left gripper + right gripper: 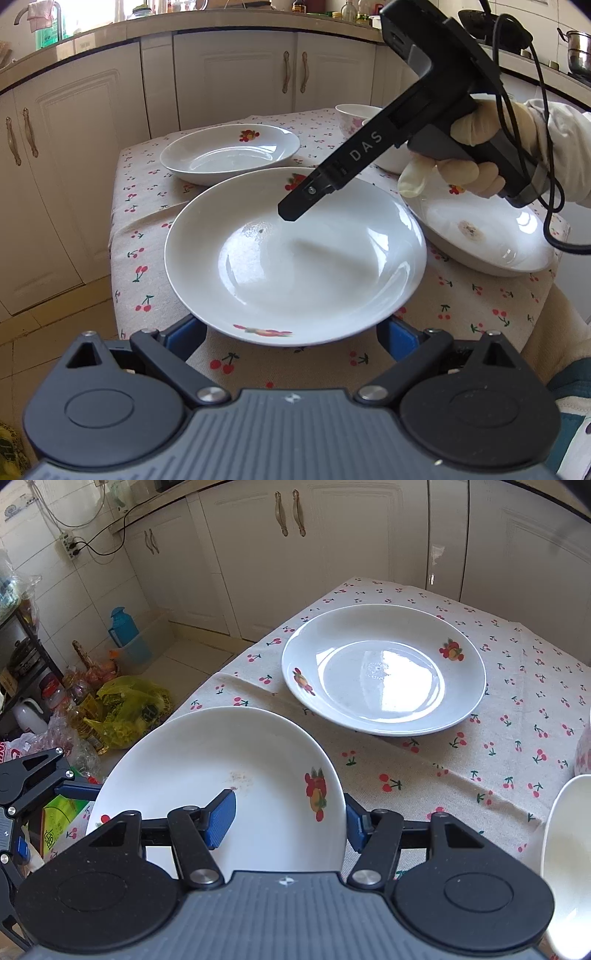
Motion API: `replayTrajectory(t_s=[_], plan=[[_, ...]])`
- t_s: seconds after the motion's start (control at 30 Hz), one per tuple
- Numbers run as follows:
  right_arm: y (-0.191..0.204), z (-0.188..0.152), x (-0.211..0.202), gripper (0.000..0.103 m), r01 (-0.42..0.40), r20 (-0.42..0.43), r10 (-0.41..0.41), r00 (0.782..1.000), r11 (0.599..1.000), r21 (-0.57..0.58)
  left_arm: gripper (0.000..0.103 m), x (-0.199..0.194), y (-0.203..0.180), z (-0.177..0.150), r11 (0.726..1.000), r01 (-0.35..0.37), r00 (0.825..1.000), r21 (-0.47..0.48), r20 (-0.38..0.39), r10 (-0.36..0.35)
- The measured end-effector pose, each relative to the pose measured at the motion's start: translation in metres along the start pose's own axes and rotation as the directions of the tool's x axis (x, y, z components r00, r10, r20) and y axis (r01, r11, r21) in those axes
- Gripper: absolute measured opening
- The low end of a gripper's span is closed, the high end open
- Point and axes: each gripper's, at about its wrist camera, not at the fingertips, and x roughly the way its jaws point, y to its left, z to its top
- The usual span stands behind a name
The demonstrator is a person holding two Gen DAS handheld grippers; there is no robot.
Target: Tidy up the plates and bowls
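A white plate with fruit prints [295, 254] is lifted over the near table edge; it also shows in the right wrist view [221, 782]. My left gripper [291, 339] is open, its blue pads wide apart under the plate's near rim. My right gripper [291, 819] straddles the plate's far rim, one blue pad [221, 818] inside the plate and one outside, apart from it; in the left wrist view its finger [291, 210] reaches over the plate. A second plate [229, 151] [384, 668] lies at the far left. A third plate [484, 236] lies right. White bowls [369, 129] stand behind.
The table has a cherry-print cloth [480, 295] [480, 760]. Cream cabinets [236, 74] stand behind it. Bags and bottles [110, 709] lie on the floor beside the table. A white bowl rim [569, 849] shows at the right edge of the right wrist view.
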Motion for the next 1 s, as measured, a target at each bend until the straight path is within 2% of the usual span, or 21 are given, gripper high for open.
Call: replayTrajectory(t_s=[0.37, 0.43, 0.5, 0.57, 0.8, 1.0], plan=[[-0.005, 0.001, 0.003, 0.067, 0.014, -0.002, -0.014, 1.0, 1.0, 0.003, 0.098, 0.003, -0.001, 0.002, 1.0, 0.003, 1.0, 0.0, 0.006, -0.003], [-0.003, 0.001, 0.002, 0.071, 0.013, 0.001, -0.013, 1.0, 1.0, -0.002, 0.098, 0.003, -0.002, 0.001, 1.0, 0.002, 1.0, -0.002, 0.007, -0.002], [0.0, 0.001, 0.0, 0.085, 0.012, 0.008, -0.012, 1.0, 1.0, -0.015, 0.098, 0.001, -0.002, 0.001, 1.0, 0.0, 1.0, -0.004, 0.011, 0.0], [0.005, 0.002, -0.004, 0.094, 0.029, 0.022, -0.028, 0.999, 0.999, -0.034, 0.098, -0.001, -0.002, 0.0, 1.0, -0.005, 1.0, -0.005, 0.015, 0.005], [0.017, -0.005, -0.032, 0.102, 0.075, 0.077, -0.069, 0.995, 0.994, -0.081, 0.1, -0.021, -0.008, 0.0, 0.999, -0.039, 0.998, -0.017, 0.045, 0.04], [0.033, -0.026, -0.072, 0.103, 0.157, 0.15, -0.138, 0.979, 0.98, -0.125, 0.102, -0.043, -0.019, -0.002, 0.993, -0.102, 0.99, -0.055, 0.092, 0.107]])
